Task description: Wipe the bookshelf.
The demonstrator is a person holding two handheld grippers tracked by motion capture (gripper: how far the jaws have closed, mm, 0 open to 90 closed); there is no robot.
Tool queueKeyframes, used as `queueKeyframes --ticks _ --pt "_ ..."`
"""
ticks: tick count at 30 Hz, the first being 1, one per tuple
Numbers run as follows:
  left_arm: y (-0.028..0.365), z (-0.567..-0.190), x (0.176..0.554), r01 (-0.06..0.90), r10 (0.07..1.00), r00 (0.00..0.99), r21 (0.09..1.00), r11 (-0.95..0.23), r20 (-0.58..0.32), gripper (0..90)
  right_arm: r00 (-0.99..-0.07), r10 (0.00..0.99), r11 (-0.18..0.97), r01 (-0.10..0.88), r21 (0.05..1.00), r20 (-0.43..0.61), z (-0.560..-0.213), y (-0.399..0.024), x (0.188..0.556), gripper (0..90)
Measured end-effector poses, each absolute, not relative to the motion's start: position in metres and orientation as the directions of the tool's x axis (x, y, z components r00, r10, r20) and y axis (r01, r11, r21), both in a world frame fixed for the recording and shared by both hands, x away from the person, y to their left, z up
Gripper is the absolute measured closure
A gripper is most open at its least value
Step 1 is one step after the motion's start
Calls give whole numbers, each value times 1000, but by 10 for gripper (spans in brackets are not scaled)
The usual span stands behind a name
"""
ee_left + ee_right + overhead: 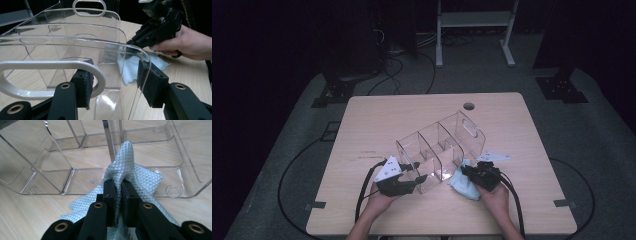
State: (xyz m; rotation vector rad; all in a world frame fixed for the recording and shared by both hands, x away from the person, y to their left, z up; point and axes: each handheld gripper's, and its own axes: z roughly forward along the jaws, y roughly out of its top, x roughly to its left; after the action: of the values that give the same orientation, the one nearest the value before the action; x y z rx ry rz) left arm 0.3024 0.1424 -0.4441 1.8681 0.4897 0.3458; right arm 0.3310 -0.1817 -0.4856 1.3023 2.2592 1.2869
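A clear plastic organizer [442,145] with several compartments lies tipped on its side on the wooden table [377,115]. My left gripper [419,174] is shut on its near end wall. In the left gripper view, one of the pads [83,86] sits by the white handle rim [50,65], the other outside the curved wall of the organizer [75,37]. My right gripper [118,192] is shut on a bunched light blue cloth [135,175], whose tip touches a divider of the organizer [75,155]. The cloth [462,186] lies at the organizer's right side, under the right gripper [468,172].
A round cable hole [468,106] sits near the table's far edge. Black cables trail from both grippers off the near edge. A white metal frame [472,20] and more cables stand on the floor beyond the table.
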Motion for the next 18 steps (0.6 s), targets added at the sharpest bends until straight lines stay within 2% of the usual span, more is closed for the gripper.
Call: queueKeyframes --ticks 4,7,10,16,18 --pt "142 -444 302 165 491 871 942 -293 0 474 -585 785 192 545 816 206 -473 -184 325 826" --pt "142 -444 302 165 489 872 941 -296 1 474 -598 781 167 473 865 177 -444 -186 320 827" --pt "142 -444 302 166 490 871 940 -298 2 474 -602 783 170 448 878 156 -433 -184 320 828" --pt "142 -444 302 165 490 871 940 -299 3 474 -587 791 190 500 845 169 -458 -182 323 828" --pt "142 -444 302 165 490 871 940 -300 3 474 -576 793 205 557 805 197 -483 -181 328 828"
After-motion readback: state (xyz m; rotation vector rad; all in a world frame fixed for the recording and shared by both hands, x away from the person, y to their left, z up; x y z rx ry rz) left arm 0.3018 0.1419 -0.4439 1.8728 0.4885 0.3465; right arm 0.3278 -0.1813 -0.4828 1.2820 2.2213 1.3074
